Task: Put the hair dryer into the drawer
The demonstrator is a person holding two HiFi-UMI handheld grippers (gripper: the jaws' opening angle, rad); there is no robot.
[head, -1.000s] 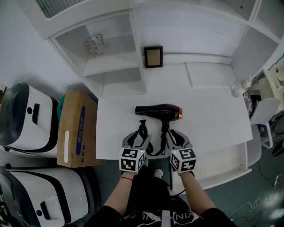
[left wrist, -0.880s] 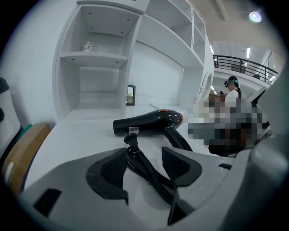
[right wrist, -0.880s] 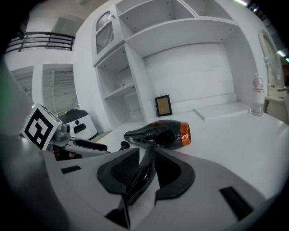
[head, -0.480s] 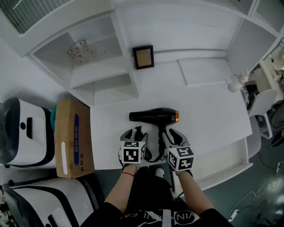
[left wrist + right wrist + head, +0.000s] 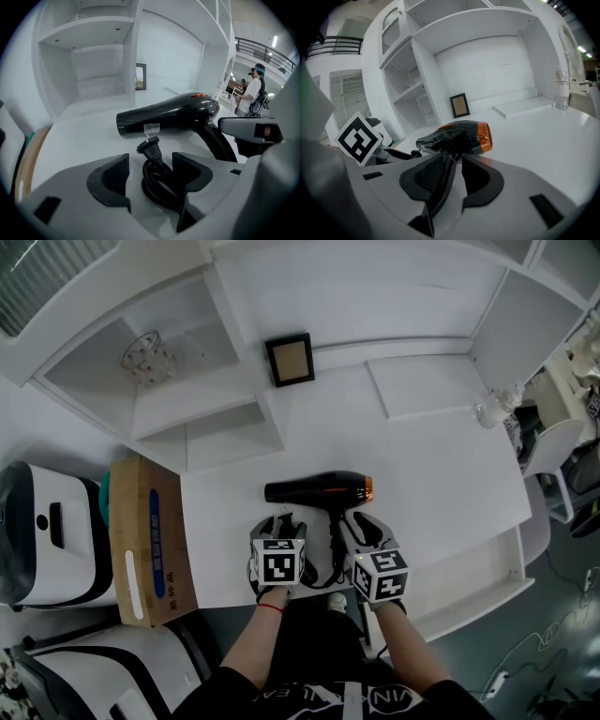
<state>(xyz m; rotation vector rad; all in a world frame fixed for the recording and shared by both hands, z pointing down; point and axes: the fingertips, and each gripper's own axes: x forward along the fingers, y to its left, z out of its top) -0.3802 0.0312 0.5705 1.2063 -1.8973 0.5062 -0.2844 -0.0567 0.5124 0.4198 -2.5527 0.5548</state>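
The black hair dryer (image 5: pixel 319 491) with an orange ring lies on the white desk (image 5: pixel 441 474), its handle pointing toward me. The coiled black cord (image 5: pixel 157 180) and its plug (image 5: pixel 149 147) lie beside the handle. My left gripper (image 5: pixel 278 526) (image 5: pixel 150 161) is open. Its jaws have just been opening, and the cord coil sits between them. My right gripper (image 5: pixel 361 529) (image 5: pixel 452 161) is also open. Its jaws have just been opening round the dryer (image 5: pixel 457 136) handle, with a sliver of white showing beside one pad. A white drawer (image 5: pixel 473 592) stands pulled out at the desk's lower right.
A small picture frame (image 5: pixel 289 358) leans at the back of the desk and a clear bottle (image 5: pixel 494 407) stands at its right edge. Open shelves with a glass jar (image 5: pixel 147 354) are at the left. A cardboard box (image 5: pixel 148 540) and white machines (image 5: pixel 47 531) stand beside the desk.
Both grippers have moved forward and down toward the dryer. The left one has come down over the cord coil, the right one round the handle.
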